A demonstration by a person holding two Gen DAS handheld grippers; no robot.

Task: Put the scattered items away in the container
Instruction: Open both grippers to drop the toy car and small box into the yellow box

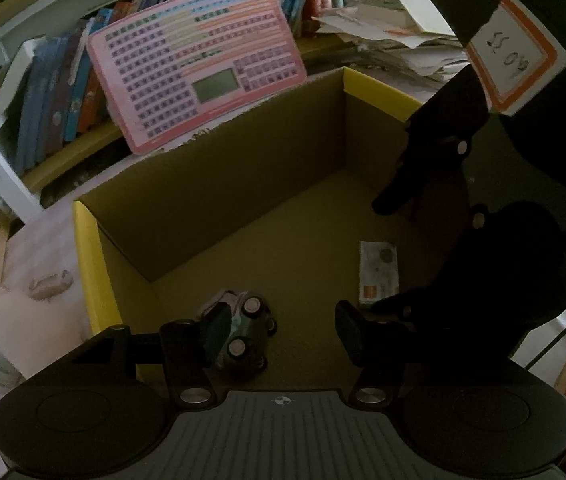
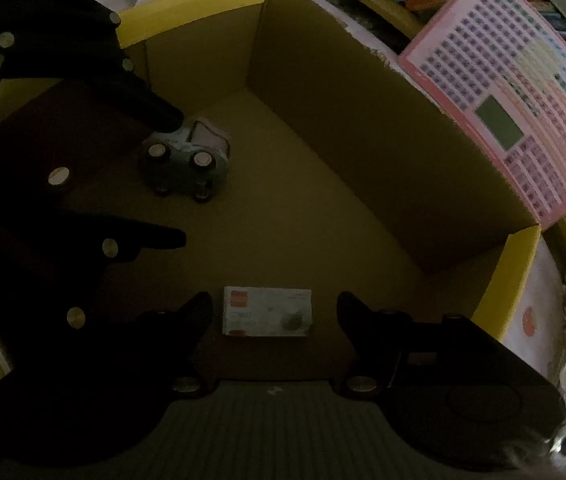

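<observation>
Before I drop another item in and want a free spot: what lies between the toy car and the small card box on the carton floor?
Nothing: between the toy car and the card box only bare carton floor shows, clearest in the right wrist view.

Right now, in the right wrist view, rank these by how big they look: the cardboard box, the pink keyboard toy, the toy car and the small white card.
1. cardboard box, fills most of the view.
2. pink keyboard toy, leaning outside the box.
3. and 4. toy car and white card look alike; the card lies nearer the camera, so unsure.
</observation>
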